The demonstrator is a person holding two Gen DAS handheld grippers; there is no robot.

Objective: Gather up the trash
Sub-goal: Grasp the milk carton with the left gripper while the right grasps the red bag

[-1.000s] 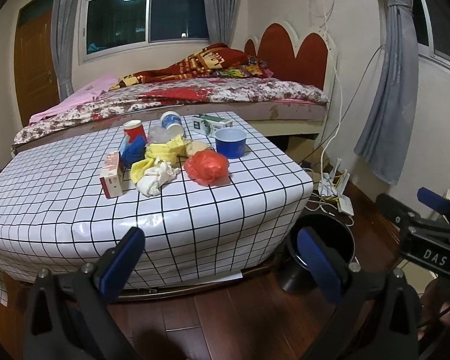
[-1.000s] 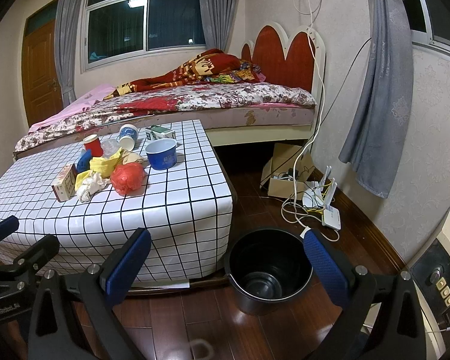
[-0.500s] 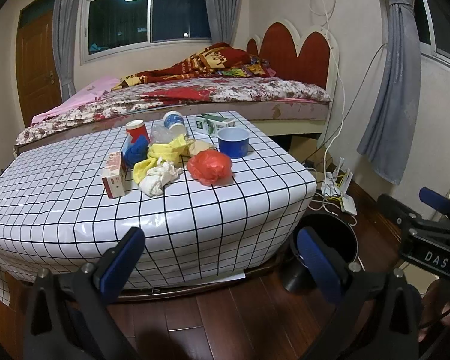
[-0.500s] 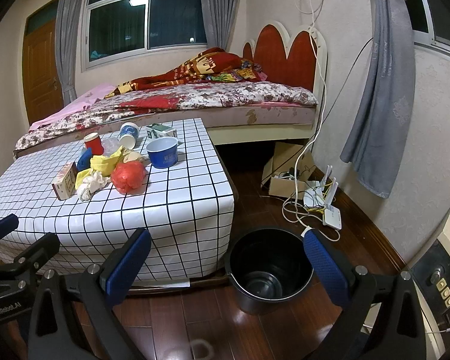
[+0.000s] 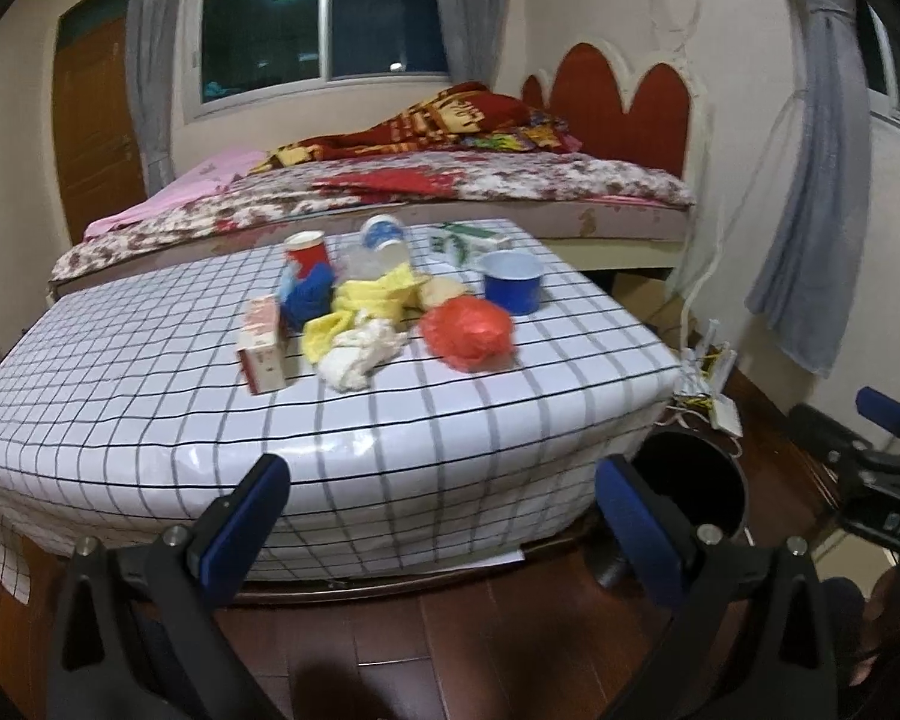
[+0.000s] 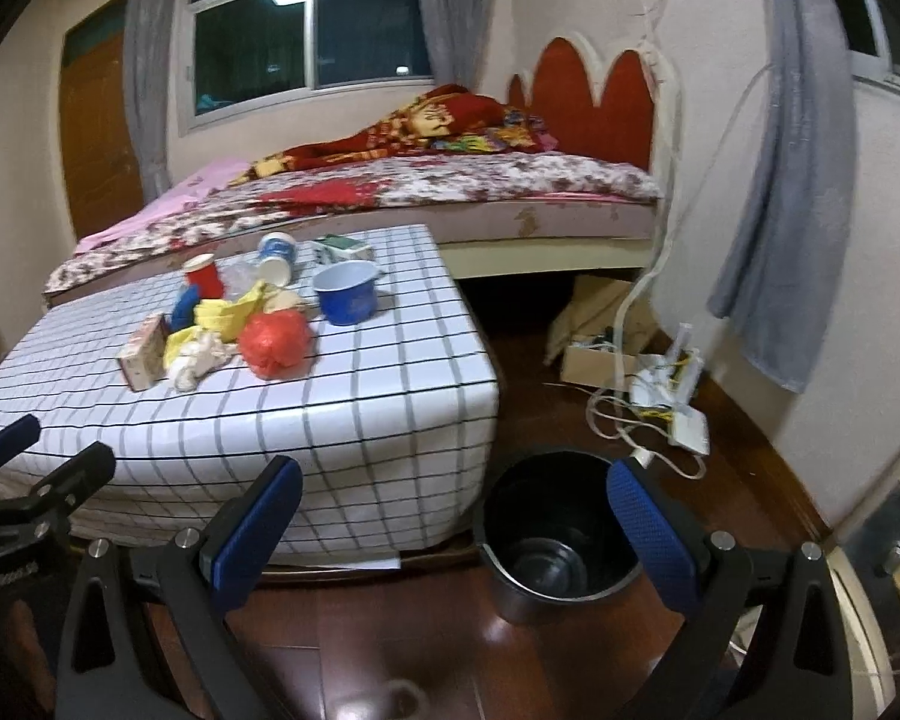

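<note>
Facing one trash pile (image 5: 378,312) on the tabletop (image 5: 150,420); left hand-held gripper (image 5: 444,522) and right hand-held gripper (image 6: 450,522) spread wide, empty; one upright bin (image 6: 561,540).

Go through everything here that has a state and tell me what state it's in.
Left hand-held gripper: open, empty.
Right hand-held gripper: open, empty.
Black round trash bucket: upright, looks empty.
Blue enamel mug: upright.
Red paper cup: upright.
White-and-blue paper cup: tipped over.
Red plastic bag: crumpled.

A home bedroom: a quilt-covered bed (image 6: 426,192) with red headboard (image 6: 582,96), curtained window (image 6: 306,30), wooden door (image 5: 93,120).
</note>
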